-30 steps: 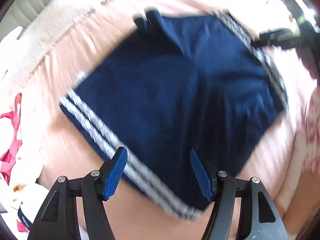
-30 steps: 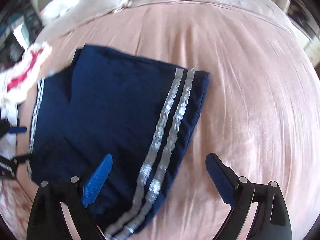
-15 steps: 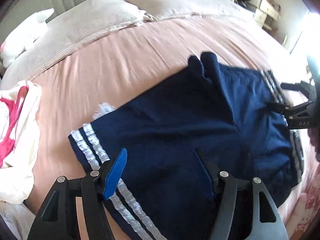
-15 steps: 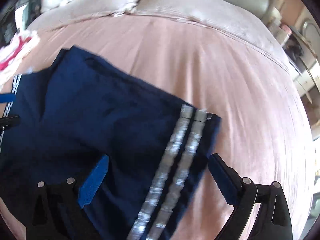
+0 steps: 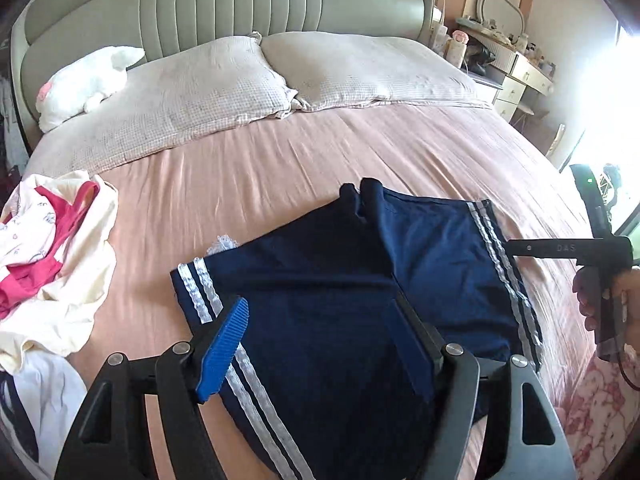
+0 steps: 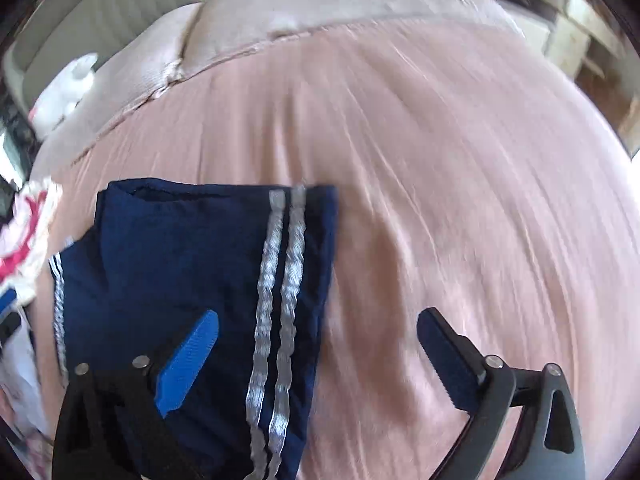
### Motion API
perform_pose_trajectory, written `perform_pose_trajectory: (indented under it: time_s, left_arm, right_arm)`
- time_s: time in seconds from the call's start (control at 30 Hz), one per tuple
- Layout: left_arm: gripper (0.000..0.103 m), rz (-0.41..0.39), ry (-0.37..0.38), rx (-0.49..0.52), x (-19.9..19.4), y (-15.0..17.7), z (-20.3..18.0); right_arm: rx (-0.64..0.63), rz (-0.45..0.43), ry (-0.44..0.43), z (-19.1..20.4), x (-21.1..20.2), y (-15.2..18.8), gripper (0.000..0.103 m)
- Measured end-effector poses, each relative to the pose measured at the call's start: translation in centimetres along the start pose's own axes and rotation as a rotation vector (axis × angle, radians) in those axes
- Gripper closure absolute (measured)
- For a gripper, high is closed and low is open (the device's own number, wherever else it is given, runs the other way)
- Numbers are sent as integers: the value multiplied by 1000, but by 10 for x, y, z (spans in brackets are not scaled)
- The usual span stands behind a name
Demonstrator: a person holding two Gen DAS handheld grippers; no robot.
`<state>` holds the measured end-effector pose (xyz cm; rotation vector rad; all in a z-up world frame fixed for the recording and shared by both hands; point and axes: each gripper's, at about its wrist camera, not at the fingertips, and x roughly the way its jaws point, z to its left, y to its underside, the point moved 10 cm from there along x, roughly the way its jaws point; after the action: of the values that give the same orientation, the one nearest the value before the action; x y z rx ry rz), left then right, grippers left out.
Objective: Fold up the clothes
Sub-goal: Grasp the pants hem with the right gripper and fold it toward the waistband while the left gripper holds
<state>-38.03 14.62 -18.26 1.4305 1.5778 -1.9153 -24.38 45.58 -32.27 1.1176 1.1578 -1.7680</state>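
Navy shorts [image 5: 344, 304] lie flat on the pink bed [image 5: 280, 160] — under both tools. Left hand-held gripper [image 5: 320, 344] over them, jaws opening, nothing pinched. Right hand-held gripper [image 6: 320, 360] closing, empty — striped edge btwn its jaws.

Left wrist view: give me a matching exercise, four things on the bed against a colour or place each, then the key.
1 shorts
2 stuffed toy
3 pillows
4 heap of clothes

A cream and pink, at the left edge of the bed
B navy with silver stripes
C white, far left by the headboard
D beige, side by side along the headboard

Pairs: 1-B, 2-C, 3-D, 4-A
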Motion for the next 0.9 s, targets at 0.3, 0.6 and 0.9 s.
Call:
perform_pose_trajectory:
  time_s: [0.3,0.6,0.9]
  left_arm:
    - [32,54,23,-144,42,34,64]
    - [32,26,6,-217,35,43,91]
    - [32,58,-32,-264,39,51,108]
  right_arm:
    - [-40,93,-51,-5,-3,27,52]
    - [-106,0,-200,91,-5,-44,101]
    - [-435,166,-499,339,20,-1,87]
